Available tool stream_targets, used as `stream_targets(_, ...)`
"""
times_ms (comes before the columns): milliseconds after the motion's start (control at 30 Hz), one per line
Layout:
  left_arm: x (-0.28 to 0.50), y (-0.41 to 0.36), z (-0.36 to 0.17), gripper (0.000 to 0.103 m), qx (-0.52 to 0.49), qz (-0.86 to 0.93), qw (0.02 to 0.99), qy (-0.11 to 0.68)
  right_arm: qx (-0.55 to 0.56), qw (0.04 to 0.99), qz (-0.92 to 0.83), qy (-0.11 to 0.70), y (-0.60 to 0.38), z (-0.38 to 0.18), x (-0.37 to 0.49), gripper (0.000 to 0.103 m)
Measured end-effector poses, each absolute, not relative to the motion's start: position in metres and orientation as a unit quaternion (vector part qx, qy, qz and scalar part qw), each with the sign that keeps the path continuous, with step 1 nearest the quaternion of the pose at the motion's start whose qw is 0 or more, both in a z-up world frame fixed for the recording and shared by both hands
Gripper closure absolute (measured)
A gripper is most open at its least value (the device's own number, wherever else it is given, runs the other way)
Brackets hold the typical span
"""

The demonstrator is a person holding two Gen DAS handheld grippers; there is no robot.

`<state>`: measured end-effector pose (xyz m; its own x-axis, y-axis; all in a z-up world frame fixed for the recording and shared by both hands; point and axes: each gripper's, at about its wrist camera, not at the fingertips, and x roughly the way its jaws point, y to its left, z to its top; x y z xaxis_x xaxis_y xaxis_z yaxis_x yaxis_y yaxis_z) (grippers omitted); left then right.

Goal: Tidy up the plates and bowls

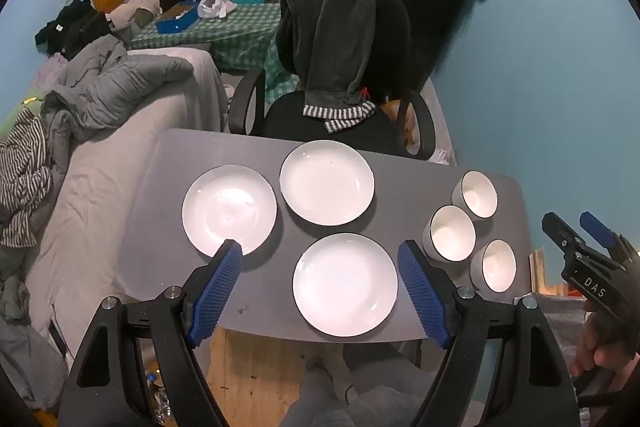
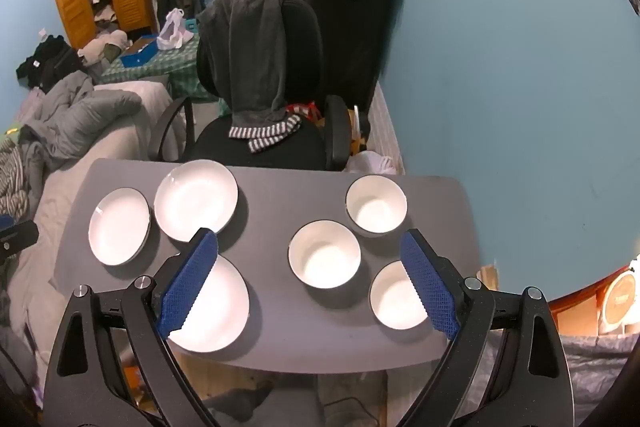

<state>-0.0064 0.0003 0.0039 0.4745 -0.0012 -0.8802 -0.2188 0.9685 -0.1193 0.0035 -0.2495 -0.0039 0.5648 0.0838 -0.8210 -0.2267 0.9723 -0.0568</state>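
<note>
Both my tools hang above the grey table [image 1: 168,163] with nothing taken up yet, so I judge the sorting is only about to start. Three white round plates with dark rims lie apart on the left: a near plate [image 1: 345,285], a far plate [image 1: 327,183] and a left plate [image 1: 229,209]. Three white bowls with dark rims cluster on the right: a near bowl [image 2: 398,295], a middle bowl [image 2: 324,253] and a far bowl [image 2: 376,205].

Next I would lower one tool onto a rim to begin stacking.

My left gripper [image 1: 320,255] is spread wide and empty, framing the near plate from above. My right gripper [image 2: 308,243] is likewise fully spread, holding nothing, over the bowls.
</note>
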Motion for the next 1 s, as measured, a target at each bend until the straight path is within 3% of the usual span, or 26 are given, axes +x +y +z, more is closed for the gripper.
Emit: stream_targets(1000,-0.006,0.012,0.010,0.022,-0.133,0.064,0.852,0.503,-0.079,0.881,0.089,0.457,-0.250,-0.003,0.003,0.012)
